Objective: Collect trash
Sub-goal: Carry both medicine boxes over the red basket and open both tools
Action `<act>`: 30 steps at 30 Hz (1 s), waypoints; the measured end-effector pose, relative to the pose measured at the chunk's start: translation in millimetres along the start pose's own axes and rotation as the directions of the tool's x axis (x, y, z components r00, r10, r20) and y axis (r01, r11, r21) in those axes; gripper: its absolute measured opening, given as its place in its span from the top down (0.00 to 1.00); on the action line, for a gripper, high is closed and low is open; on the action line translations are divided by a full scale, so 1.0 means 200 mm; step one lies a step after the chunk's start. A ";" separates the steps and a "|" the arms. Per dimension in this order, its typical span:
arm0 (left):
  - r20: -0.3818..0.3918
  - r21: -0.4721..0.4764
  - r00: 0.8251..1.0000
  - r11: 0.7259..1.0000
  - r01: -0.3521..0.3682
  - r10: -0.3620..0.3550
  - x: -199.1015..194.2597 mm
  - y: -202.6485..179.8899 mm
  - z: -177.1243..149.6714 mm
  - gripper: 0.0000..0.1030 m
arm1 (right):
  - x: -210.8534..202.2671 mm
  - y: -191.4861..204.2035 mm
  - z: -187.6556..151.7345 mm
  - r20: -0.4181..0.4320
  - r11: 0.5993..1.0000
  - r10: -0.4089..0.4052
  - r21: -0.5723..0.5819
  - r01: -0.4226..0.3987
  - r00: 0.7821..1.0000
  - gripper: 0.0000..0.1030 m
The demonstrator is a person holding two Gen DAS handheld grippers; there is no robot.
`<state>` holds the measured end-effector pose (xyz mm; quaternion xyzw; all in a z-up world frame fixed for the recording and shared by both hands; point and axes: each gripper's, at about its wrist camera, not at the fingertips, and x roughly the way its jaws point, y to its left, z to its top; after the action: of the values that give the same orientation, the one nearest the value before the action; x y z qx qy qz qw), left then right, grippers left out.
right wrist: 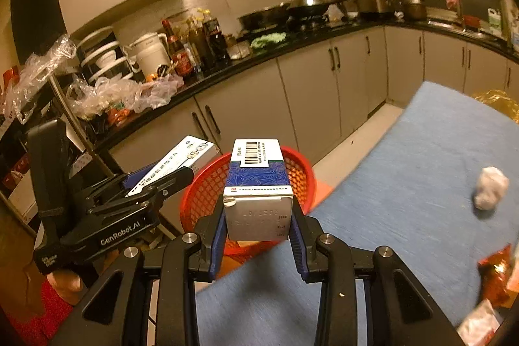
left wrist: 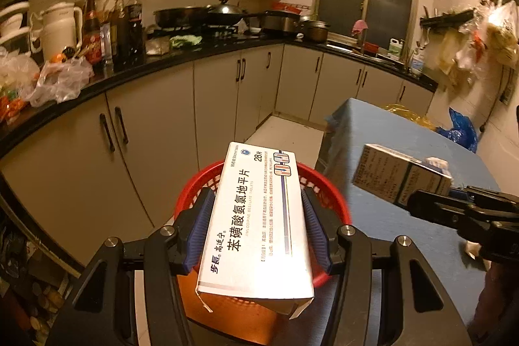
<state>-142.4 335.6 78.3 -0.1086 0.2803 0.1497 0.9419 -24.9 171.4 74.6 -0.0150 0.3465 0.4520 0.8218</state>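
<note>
My left gripper (left wrist: 258, 200) is shut on a long white tablet box (left wrist: 259, 216), held flat right above a red mesh basket (left wrist: 201, 187). My right gripper (right wrist: 258, 203) is shut on a smaller blue-and-white carton (right wrist: 258, 184) with a barcode on its far end, hanging over the table's edge with the red basket (right wrist: 207, 184) just beyond it. In the right wrist view the left gripper (right wrist: 162, 175) with its white box (right wrist: 191, 151) shows at the left. In the left wrist view the right gripper (left wrist: 431, 200) and its carton (left wrist: 399, 174) show at the right.
A table with a blue cloth (right wrist: 405, 184) carries a crumpled white paper ball (right wrist: 489, 192) and orange wrappers (right wrist: 498, 274) at the right. A black counter (left wrist: 194, 57) crowded with bottles, bags and pans runs along the cabinets. Pale floor (left wrist: 285, 132) lies between the cabinets and the table.
</note>
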 end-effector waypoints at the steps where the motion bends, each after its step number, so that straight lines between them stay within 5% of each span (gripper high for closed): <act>1: -0.008 -0.009 1.000 1.000 0.005 -0.005 0.02 0.02 0.00 0.48 | 0.04 0.00 0.02 -0.012 1.000 0.000 0.002 0.000 1.000 0.64; 12: -0.041 -0.030 0.999 0.999 0.012 -0.014 0.16 0.09 0.01 0.48 | 0.33 -0.02 0.10 -0.091 0.999 -0.018 0.032 0.021 0.996 0.63; 16: -0.038 -0.069 0.999 0.997 0.022 -0.024 0.16 0.11 0.02 0.27 | 0.35 -0.03 0.11 -0.092 0.998 -0.014 0.053 0.019 0.996 0.53; 23: -0.017 -0.072 0.999 0.997 0.035 -0.036 0.09 0.10 0.03 0.27 | 0.16 -0.10 0.08 -0.040 0.996 -0.033 0.084 0.036 0.999 0.52; 30: 0.006 0.013 0.996 0.996 0.088 -0.088 -0.01 -0.12 0.03 0.26 | -0.13 -0.23 -0.02 0.009 0.987 -0.049 0.152 0.047 0.999 0.49</act>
<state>-133.9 314.6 87.0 -0.1143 0.2730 0.1068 0.9492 -1.3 123.6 72.5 0.0423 0.3740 0.4046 0.8334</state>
